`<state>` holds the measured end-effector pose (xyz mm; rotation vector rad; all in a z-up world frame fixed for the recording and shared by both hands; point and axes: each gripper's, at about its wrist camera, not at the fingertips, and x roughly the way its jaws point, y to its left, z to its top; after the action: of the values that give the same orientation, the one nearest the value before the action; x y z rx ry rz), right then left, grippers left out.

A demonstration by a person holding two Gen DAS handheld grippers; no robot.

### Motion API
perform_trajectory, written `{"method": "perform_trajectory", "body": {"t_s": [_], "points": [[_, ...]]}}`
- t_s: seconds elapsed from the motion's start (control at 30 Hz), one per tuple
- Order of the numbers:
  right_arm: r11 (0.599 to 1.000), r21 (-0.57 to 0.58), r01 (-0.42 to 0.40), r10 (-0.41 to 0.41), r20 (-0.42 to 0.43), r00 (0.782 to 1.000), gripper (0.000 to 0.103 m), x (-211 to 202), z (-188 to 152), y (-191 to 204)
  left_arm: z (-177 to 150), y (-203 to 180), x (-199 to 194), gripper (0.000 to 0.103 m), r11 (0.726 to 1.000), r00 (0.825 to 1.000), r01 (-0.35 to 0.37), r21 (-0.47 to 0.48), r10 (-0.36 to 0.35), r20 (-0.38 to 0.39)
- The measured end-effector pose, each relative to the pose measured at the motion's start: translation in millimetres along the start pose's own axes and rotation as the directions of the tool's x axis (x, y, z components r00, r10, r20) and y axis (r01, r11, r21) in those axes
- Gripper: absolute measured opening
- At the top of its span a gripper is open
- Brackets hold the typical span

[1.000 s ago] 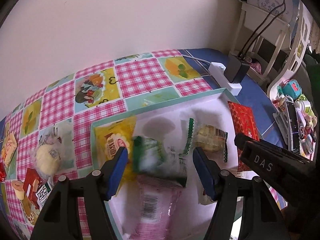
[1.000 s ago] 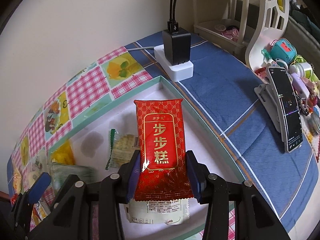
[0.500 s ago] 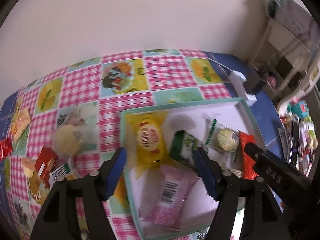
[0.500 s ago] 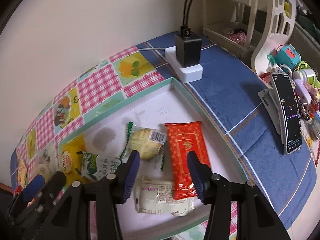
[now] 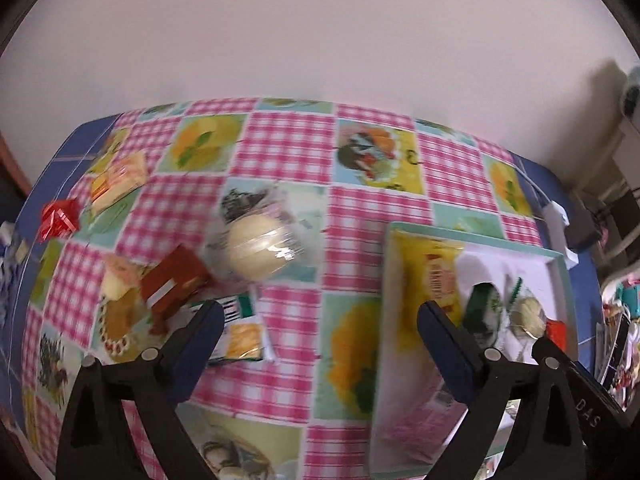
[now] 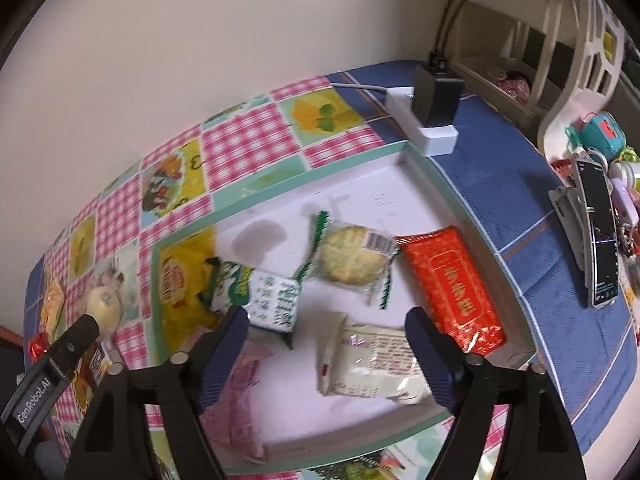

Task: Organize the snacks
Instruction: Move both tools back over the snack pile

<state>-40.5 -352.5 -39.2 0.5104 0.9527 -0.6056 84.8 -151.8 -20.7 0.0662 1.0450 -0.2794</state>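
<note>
The tray (image 6: 472, 216) with the green rim sits on the table (image 5: 288, 152), on the checked cloth. Six snacks lie inside it. A red packet (image 6: 454, 284) lies along the right wall. Next to it is a round green cookie in a clear wrapper (image 6: 350, 260). A green and white packet (image 6: 260, 294) lies to the left of the cookie. A yellow bag (image 6: 180, 284) fills the left end. A cream packet (image 6: 372, 356) and a pink packet (image 6: 236, 392) lie at the near side.

More snacks wait on the cloth, left of the tray. There is a round pale bun in clear wrap (image 5: 258, 246), a brown box (image 5: 174, 284) and a red candy (image 5: 58, 218).

The right hand-held gripper (image 6: 326, 334) hangs over the tray. Its jaws are opening wide, and its pads hold nothing. The cream packet lies below them.

The left hand-held gripper (image 5: 320, 330) hangs over the cloth by the tray's left edge. Its jaws are opening wide too, with nothing in them.

A white plug block (image 6: 424, 124) sits behind the tray.
</note>
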Motion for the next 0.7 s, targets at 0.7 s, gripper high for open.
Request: {"method": "perform_trajectory", "body": {"t_s": [0.7], "points": [[0.988, -0.133, -0.077, 0.074, -0.028, 0.997, 0.103, 2, -25, 47, -19, 88, -17, 0.103, 0.982, 0.987, -0.158, -0.106, 0.161, 0.025]]}}
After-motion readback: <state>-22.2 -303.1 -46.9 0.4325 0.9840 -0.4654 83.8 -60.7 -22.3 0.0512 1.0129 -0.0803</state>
